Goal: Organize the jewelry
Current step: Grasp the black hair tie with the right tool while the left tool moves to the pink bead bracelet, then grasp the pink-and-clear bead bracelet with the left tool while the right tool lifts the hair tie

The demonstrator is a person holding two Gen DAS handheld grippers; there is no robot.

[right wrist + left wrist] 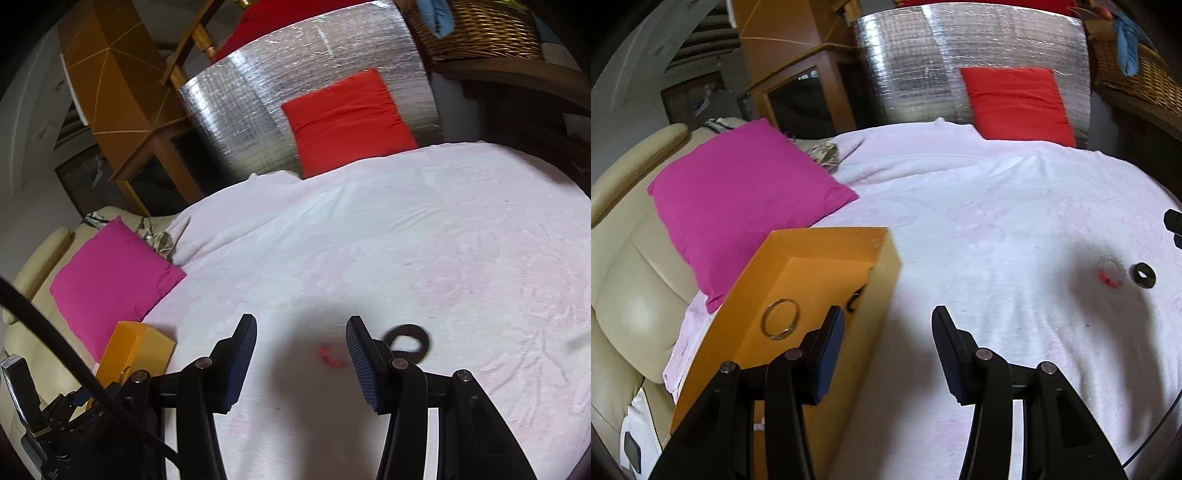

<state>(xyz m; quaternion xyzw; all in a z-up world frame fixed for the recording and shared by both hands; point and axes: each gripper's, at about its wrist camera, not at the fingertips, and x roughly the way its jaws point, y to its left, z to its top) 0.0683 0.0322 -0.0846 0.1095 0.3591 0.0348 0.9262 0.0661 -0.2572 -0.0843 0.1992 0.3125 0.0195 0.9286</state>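
While both claws hang over a surface spread with a pale pink cloth (979, 206), each stands with its fingers apart and nothing between them. The left claw (888, 319) sits over the near right edge of an orange box (886, 266); its left finger overlaps the box wall, its right finger is over bare cloth. Inside the box, a thin metal bangle (780, 318) lies flat just left of that finger, and a dark ring-shaped piece (855, 299) shows partly behind the box wall. Well to the right on the cloth lie a small clear ring with red bits (1110, 273) and, just beside it, a black ring (1143, 274).

From the right wrist, the right claw (301, 326) hovers right above those two pieces: the red bits (330, 357) show between its fingers, blurred, and the black ring (408, 341) lies just beyond the right finger, partly hidden by it. This view shows only a corner of the box (147, 350) at lower left, its contents hidden. A magenta cushion (738, 199) lies behind the box, and a red cushion (347, 118) leans on a silvery panel (258, 103).
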